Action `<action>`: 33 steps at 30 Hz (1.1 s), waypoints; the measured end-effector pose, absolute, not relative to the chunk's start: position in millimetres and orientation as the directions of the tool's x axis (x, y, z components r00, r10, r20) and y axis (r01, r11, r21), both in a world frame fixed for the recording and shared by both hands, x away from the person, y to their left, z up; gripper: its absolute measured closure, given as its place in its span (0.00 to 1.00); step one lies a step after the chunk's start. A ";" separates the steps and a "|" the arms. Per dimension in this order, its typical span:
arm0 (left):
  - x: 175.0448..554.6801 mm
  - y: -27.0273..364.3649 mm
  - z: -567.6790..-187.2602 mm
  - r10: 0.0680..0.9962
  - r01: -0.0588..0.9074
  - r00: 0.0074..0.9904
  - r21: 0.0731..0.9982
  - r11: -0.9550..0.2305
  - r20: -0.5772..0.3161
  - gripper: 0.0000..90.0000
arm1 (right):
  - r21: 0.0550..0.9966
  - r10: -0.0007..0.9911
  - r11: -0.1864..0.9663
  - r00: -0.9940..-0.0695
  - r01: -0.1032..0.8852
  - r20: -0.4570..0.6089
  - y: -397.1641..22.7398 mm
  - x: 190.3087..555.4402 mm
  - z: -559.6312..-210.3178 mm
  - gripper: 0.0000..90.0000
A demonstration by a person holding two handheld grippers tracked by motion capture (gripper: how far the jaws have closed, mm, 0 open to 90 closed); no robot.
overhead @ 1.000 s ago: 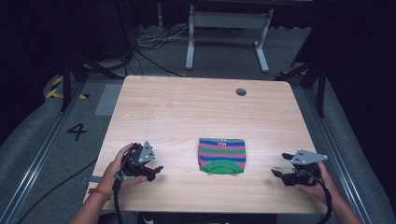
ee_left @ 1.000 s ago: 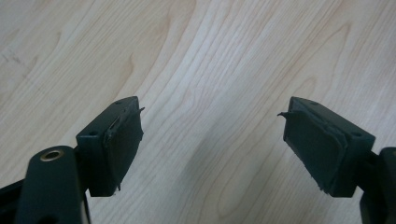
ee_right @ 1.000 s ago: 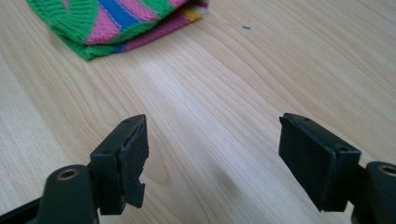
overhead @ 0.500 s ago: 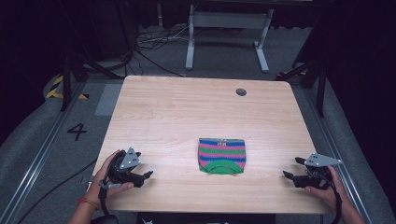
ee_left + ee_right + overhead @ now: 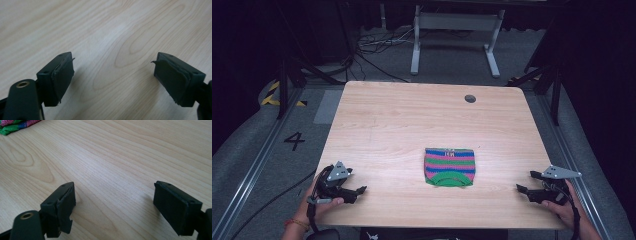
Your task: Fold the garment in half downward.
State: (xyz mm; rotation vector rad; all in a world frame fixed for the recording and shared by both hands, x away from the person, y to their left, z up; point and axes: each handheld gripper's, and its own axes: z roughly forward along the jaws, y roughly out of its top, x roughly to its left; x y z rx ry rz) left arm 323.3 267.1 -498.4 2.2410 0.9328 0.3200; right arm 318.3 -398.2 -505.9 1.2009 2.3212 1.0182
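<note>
The left gripper (image 5: 354, 192) sits low at the near left corner of the wooden table (image 5: 412, 125), its jaws spread wide with only bare woodgrain between the worn pads (image 5: 62, 77); they have just been opening, and nothing lies between them; the right gripper (image 5: 526, 184) rests at the near right edge, its jaws likewise released and just been widening, its pads (image 5: 175, 207) framing empty table, with a corner of the knit showing at the top left of the right gripper view (image 5: 15, 125); both tools stand well apart from the cloth, one to each side; between them, near the front middle of the table, lies the folded striped garment (image 5: 450, 166), a compact, squared packet of pink, green and blue bands with a small label at its top edge and a rounded green hem toward the person; its edges look even and flat, with no loose flap; I judge the fold finished and the hands parked away from it, so the work seems at or near its end; any further move would call for bringing a gripper back in low and pinching a layered edge without dragging the packet open; a round grommet hole (image 5: 470, 98) marks the far side of the table.
</note>
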 end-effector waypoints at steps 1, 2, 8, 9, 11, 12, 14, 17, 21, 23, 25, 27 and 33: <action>323.4 267.6 -498.3 0.709 0.538 0.705 0.671 -0.510 -0.025 0.18 | 0.726 0.809 0.388 -0.588 0.569 0.029 -398.2 318.3 -505.9 0.20; 323.4 267.4 -498.5 0.715 0.541 0.699 0.671 -0.508 -0.022 0.17 | 0.725 0.809 0.387 -0.588 0.569 0.029 -398.2 318.4 -505.9 0.20; 322.9 266.8 -498.6 0.719 0.544 0.695 0.670 -0.506 -0.021 0.16 | 0.725 0.810 0.389 -0.586 0.568 0.025 -397.9 318.5 -506.0 0.19; 322.9 266.8 -498.6 0.719 0.544 0.695 0.670 -0.506 -0.021 0.16 | 0.724 0.811 0.387 -0.584 0.570 0.027 -397.9 318.6 -506.1 0.19; 322.6 266.6 -498.7 0.722 0.547 0.692 0.670 -0.502 -0.024 0.16 | 0.724 0.811 0.387 -0.585 0.571 0.028 -397.9 318.7 -506.1 0.19; 322.2 266.5 -498.7 0.723 0.550 0.690 0.668 -0.501 -0.026 0.16 | 0.723 0.811 0.388 -0.585 0.571 0.027 -397.9 318.8 -506.1 0.19; 322.1 266.4 -498.7 0.724 0.551 0.689 0.668 -0.500 -0.026 0.16 | 0.723 0.811 0.388 -0.585 0.571 0.028 -397.9 318.8 -506.1 0.19; 322.0 266.3 -498.7 0.725 0.552 0.688 0.668 -0.499 -0.027 0.16 | 0.724 0.811 0.388 -0.585 0.571 0.027 -397.9 318.8 -506.1 0.19; 322.1 266.4 -498.7 0.725 0.552 0.689 0.668 -0.499 -0.027 0.16 | 0.724 0.810 0.388 -0.585 0.571 0.027 -397.9 318.8 -506.1 0.19; 322.0 266.3 -498.7 0.725 0.552 0.688 0.668 -0.499 -0.027 0.16 | 0.724 0.810 0.388 -0.585 0.571 0.027 -397.9 318.8 -506.1 0.19; 322.2 266.1 -498.8 0.726 0.553 0.687 0.669 -0.498 -0.027 0.16 | 0.724 0.810 0.388 -0.585 0.571 0.027 -397.9 318.8 -506.1 0.19; 322.5 266.1 -498.7 0.726 0.550 0.687 0.669 -0.500 -0.022 0.16 | 0.724 0.810 0.388 -0.585 0.571 0.027 -397.9 318.8 -506.1 0.19; 323.4 265.3 -498.9 0.728 0.551 0.685 0.669 -0.498 -0.022 0.15 | 0.724 0.810 0.388 -0.585 0.571 0.028 -397.9 318.8 -506.1 0.19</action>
